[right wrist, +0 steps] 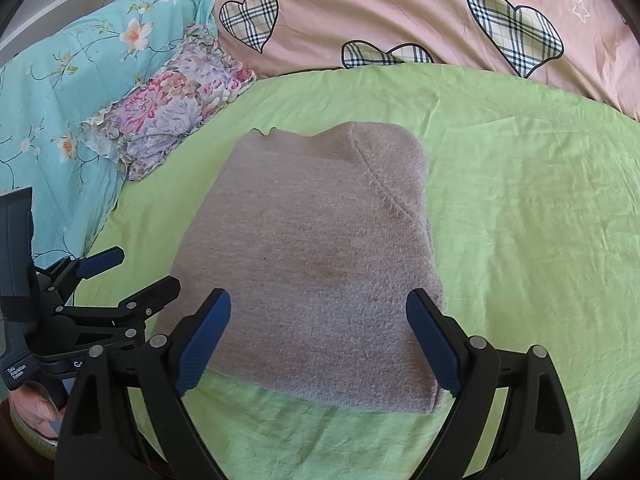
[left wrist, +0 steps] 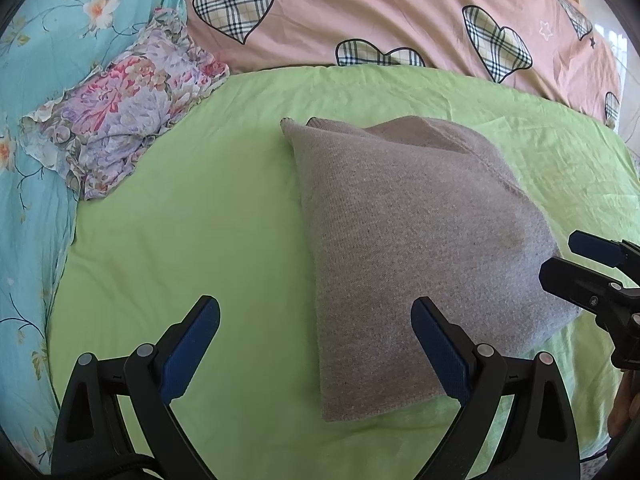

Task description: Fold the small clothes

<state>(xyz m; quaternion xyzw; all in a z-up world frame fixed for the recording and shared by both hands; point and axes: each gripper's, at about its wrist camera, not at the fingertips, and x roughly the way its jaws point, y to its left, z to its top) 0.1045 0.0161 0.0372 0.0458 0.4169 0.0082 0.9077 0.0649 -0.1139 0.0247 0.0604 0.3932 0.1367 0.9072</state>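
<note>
- Here's the grey knit garment (right wrist: 308, 264), lying on the green sheet (right wrist: 520, 208) of the bed, and it looks folded already: a compact block with stacked layers showing along its near edge.
- The left gripper (left wrist: 316, 344) hovers over the sheet at the garment's left side, jaws wide apart, nothing between them being pinched.
- The right gripper (right wrist: 318, 340) hangs above the near edge of the same garment, jaws spread wide too, blue pads clear of the knit on both sides.
- So nothing is gripped at this moment; both tools are free.
- My read: this piece is done or very nearly so. The far corner looks a touch uneven, with a small lip sticking out, so one last tidy might be in order.
- Off to the far left, a floral garment (left wrist: 132, 112) sits crumpled where the green sheet meets the teal flowered bedding (left wrist: 36, 184). That one looks unfolded, and I'd judge it's the work left.
- The pink heart-print cover (right wrist: 400, 12) lies beyond, not part of the job.
</note>
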